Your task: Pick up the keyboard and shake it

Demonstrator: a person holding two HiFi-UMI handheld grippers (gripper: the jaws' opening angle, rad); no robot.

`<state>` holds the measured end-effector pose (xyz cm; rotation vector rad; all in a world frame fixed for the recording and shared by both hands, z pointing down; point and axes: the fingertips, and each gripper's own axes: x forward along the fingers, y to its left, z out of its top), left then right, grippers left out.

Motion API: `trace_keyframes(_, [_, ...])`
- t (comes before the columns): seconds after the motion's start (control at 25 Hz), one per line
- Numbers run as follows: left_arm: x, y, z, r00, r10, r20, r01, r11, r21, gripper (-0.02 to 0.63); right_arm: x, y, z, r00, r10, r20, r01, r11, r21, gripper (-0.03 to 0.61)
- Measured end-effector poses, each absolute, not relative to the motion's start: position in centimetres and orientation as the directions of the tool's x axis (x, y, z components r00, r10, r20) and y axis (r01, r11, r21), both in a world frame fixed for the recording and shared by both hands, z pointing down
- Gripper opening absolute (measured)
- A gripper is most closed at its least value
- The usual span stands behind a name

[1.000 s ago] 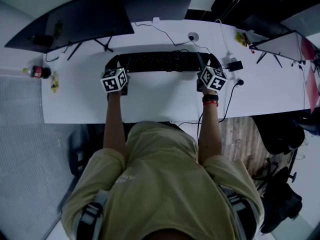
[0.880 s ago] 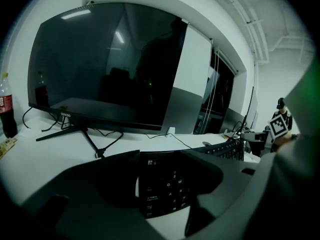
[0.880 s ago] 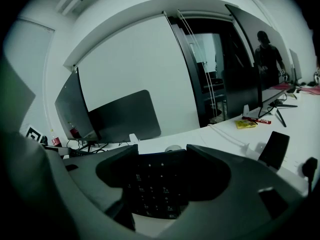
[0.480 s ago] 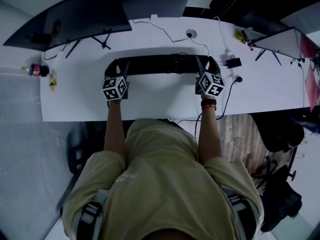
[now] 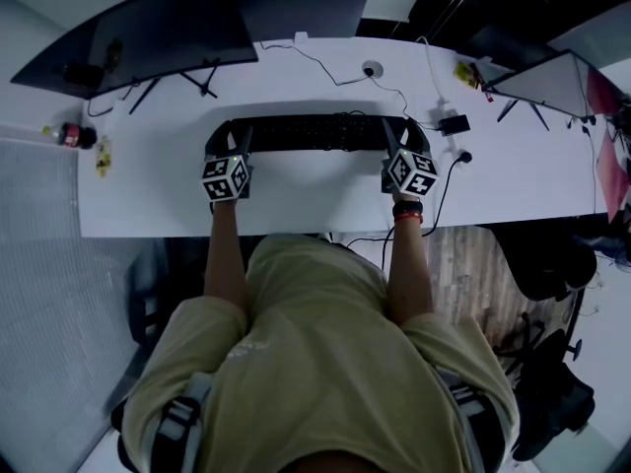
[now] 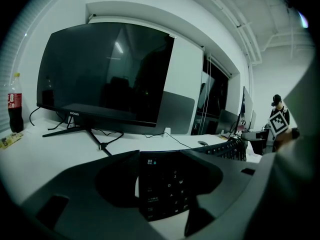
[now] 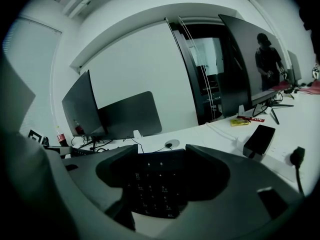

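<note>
The head view alone shows the whole keyboard [image 5: 315, 131]. It is above the white desk [image 5: 296, 200] between the person and the monitor [image 5: 158, 33], with its long axis running left to right along the desk's front edge. The left gripper [image 5: 225, 148] is at its left end and the right gripper [image 5: 407, 144] at its right. Only the gripper views show the grip. Each pair of jaws is set wide and closed on an end stretch of the keyboard, the outer jaw against the short end and the inner jaw across the keys. The left gripper view shows the key face up with the ESC corner far left, and a bottle [image 6: 14, 106]. The right gripper view shows a black box [image 7: 260, 140]. No view shows whether the keyboard is clear of the desk.
</note>
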<state>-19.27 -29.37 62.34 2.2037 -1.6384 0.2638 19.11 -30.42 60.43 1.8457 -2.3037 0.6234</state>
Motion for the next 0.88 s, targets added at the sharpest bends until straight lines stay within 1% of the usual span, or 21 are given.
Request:
trace_keyframes(0.44, [-19.1, -27.0, 62.0, 0.298, -0.888, 0.351, -0.953, -0.257, 0.158, 0.250, 19.2, -27.8, 60.1, -0.255, -0.907, 0.336, -0.954, 0.180, -0.238, 0.307])
trace_keyframes(0.68, [-18.9, -25.9, 61.9, 0.293, -0.877, 0.380, -0.956, -0.262, 0.132, 0.252, 19.3, -26.4, 59.8, -0.260, -0.905, 0.337, -0.954, 0.187, -0.234, 0.307])
trace_keyframes(0.88, [-19.0, -24.3, 61.6, 0.286, -0.883, 0.373, -0.958, -0.260, 0.118, 0.253, 19.2, -25.0, 59.5, -0.270, -0.907, 0.323, -0.952, 0.202, -0.229, 0.307])
